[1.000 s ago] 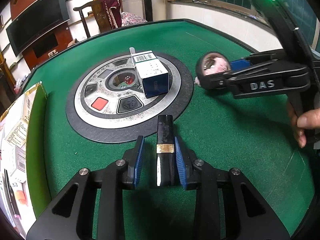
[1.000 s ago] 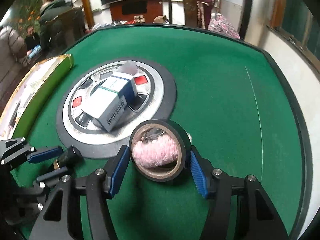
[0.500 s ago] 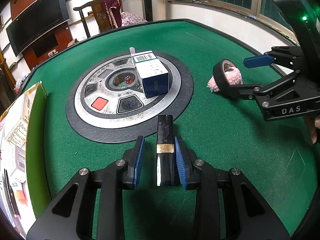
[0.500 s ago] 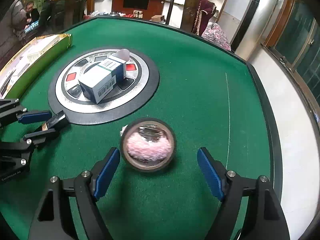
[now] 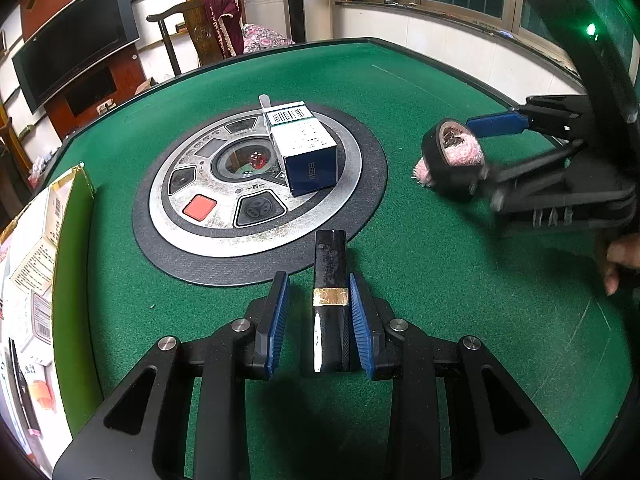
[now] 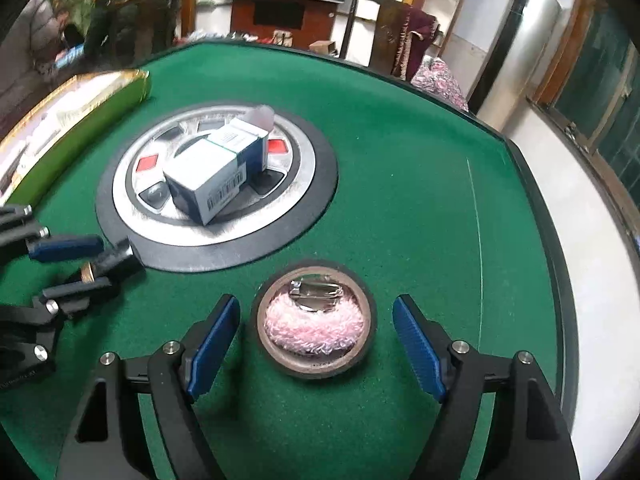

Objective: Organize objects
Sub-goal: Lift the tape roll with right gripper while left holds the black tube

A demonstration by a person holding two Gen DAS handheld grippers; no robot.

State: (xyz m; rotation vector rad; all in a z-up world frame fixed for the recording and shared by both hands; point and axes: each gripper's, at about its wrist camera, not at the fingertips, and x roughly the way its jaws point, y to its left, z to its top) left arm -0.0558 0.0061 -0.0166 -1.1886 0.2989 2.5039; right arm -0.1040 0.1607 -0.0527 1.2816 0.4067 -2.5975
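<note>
A black stick with a gold band [image 5: 330, 300] lies between the fingers of my left gripper [image 5: 320, 320]. The right pad touches it; the left pad stands apart, so the gripper is open. A black tape roll [image 6: 316, 320] with a pink fuzzy clip inside stands on the green felt between the wide-open fingers of my right gripper [image 6: 316, 344], touching neither. The roll [image 5: 452, 156] and right gripper [image 5: 492, 148] also show in the left wrist view. A blue and white box [image 5: 302, 148] lies on the round centre panel [image 5: 256, 224].
A green-edged cardboard box [image 5: 60, 240] with packets lies at the table's left edge. The table's raised rim [image 6: 560, 280] runs close on the right. Chairs, a TV and a window stand beyond the table.
My right gripper let go of the tape roll, opened wide, pulled back, then came forward around the roll again. The left gripper and stick have not moved.
</note>
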